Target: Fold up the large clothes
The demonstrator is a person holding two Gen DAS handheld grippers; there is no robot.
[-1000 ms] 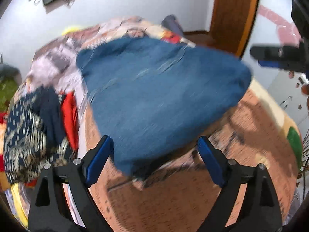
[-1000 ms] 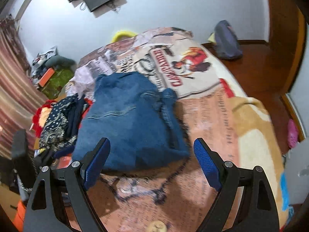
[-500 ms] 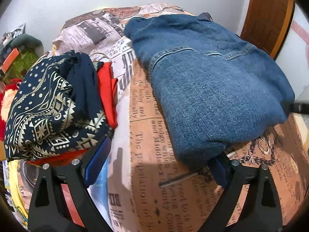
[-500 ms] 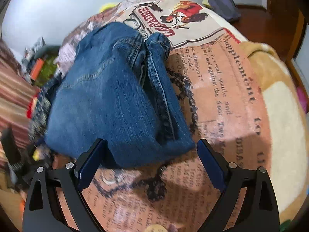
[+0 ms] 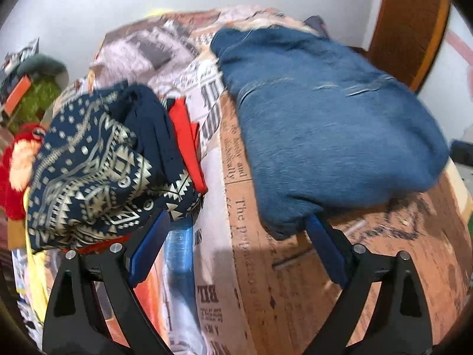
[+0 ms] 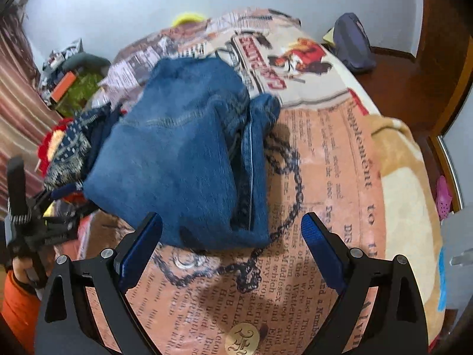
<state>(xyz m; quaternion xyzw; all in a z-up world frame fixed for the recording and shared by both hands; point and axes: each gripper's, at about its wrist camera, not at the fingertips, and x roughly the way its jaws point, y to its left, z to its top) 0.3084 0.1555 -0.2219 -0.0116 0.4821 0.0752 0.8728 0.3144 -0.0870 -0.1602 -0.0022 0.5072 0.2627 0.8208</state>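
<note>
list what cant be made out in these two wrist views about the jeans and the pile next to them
- Folded jeans, left wrist view: stitching and pocket detail lost to motion blur.
- Left gripper, same view: right fingertip sits at the jeans' near edge; contact unclear.
- Patterned clothes pile, right wrist view: mostly hidden behind the jeans, blurred.
- Bedspread, both views: near edge cut off by the frame.

Both grippers, left [image 5: 236, 242] and right [image 6: 232, 236], have black arms, blue finger pads [image 6: 317, 241] and silver screws [image 6: 356, 253]. An orange sleeve [image 6: 17, 310] covers one arm.
</note>
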